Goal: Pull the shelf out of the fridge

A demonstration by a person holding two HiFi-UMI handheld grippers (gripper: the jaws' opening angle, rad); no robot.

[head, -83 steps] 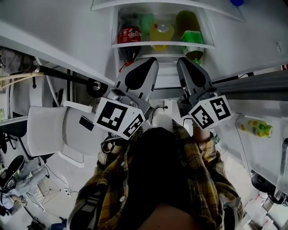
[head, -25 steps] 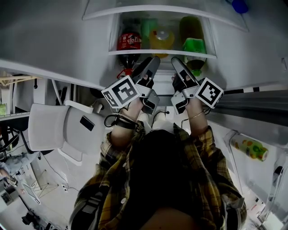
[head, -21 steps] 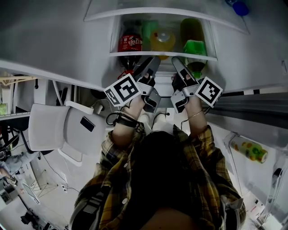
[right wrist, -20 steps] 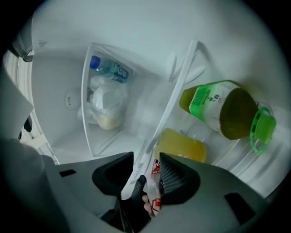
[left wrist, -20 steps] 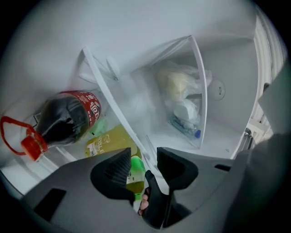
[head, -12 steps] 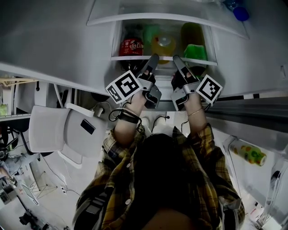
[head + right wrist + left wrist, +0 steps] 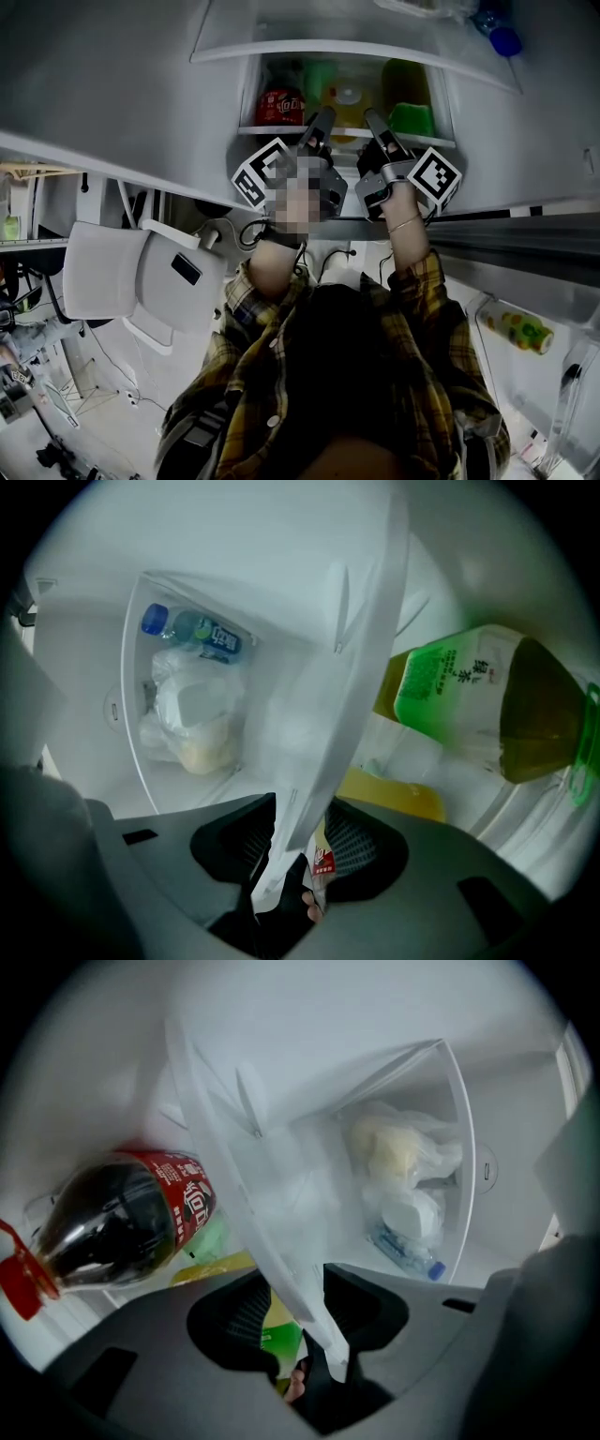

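The fridge's clear shelf (image 7: 349, 134) shows its white front lip in the head view. On it lie a cola bottle (image 7: 278, 105), a yellow bottle (image 7: 349, 97) and a green tea bottle (image 7: 410, 117). My left gripper (image 7: 322, 119) reaches the lip left of centre and my right gripper (image 7: 374, 119) right of centre. In the left gripper view the shelf lip (image 7: 253, 1176) runs slantwise between the jaws of the left gripper (image 7: 292, 1312), touching both pads, beside the cola bottle (image 7: 122, 1222). The right gripper (image 7: 292, 846) clamps the shelf lip (image 7: 337, 696) the same way, next to the green tea bottle (image 7: 478, 705).
Behind the shelf a clear compartment holds a plastic bag (image 7: 403, 1152) and a water bottle (image 7: 192, 630). The open fridge door at the right carries a small bottle (image 7: 514, 326). A white chair (image 7: 131, 281) stands at the left. A blue-capped bottle (image 7: 502, 37) sits higher up.
Both grippers have moved up and forward from below the fridge opening to the shelf's front lip, which now sits between their jaws. The bottles have not moved.
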